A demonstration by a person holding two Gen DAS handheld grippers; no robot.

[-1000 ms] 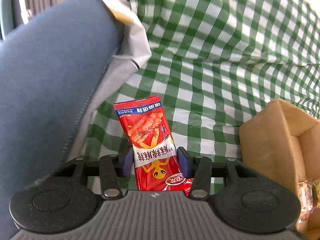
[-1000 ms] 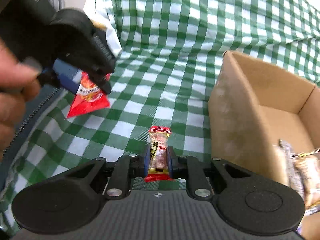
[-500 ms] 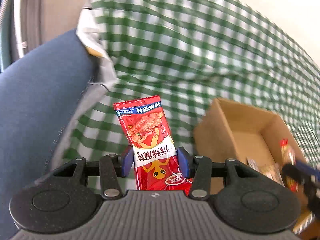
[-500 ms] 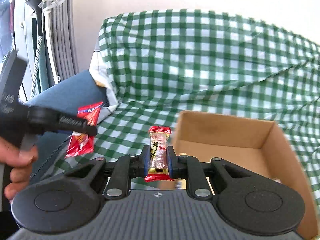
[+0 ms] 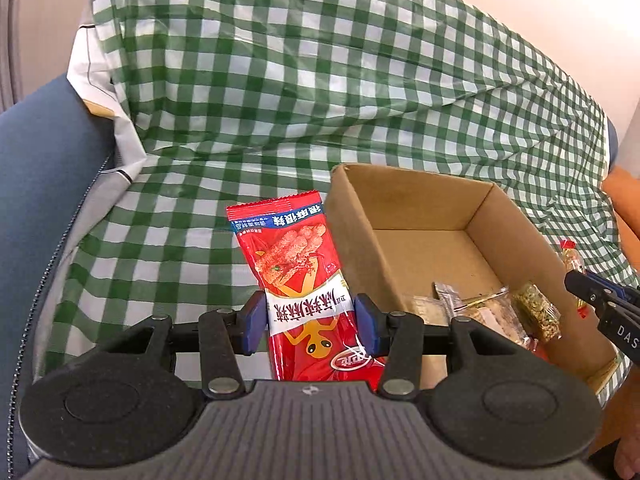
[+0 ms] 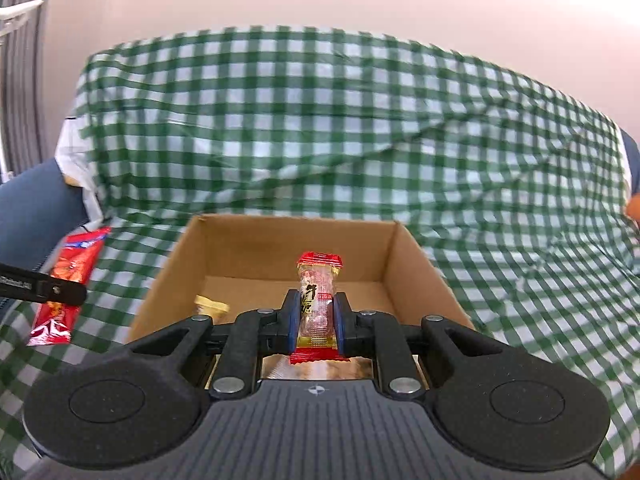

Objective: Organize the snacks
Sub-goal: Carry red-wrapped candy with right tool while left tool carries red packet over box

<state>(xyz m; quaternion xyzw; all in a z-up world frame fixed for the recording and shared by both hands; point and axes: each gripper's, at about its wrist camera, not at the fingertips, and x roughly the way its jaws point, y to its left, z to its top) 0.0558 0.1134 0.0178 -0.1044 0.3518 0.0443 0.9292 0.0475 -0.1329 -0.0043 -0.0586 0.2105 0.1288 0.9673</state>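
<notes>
Far left there's a blue cushion, looks like a sofa arm, with the green checked cloth draped over the seat and back next to it. No table here, the box just sits on the cloth.

My left tool is clamped on the big red snack packet, pads pressing on both sides of its lower half, the top sticking up free. From this camera it's just left of the box wall, so I'd say it's not over the opening yet. In the right camera the same packet hangs out past the box's left side.

Then the cardboard box, open on top. A handful of wrapped snacks are already piled in the near end, and the far half of the floor is bare, so plenty of room.

My right tool is closed tight on a small candy in a red-and-clear wrapper, held upright. It looks to be right above the box's near edge, pointing into it.

So progress-wise: some snacks boxed, two more in the air. Candy looks about ready to drop; the red packet needs to come further right first. I can't see any loose snacks left on the cloth, but the cameras don't show everything.
</notes>
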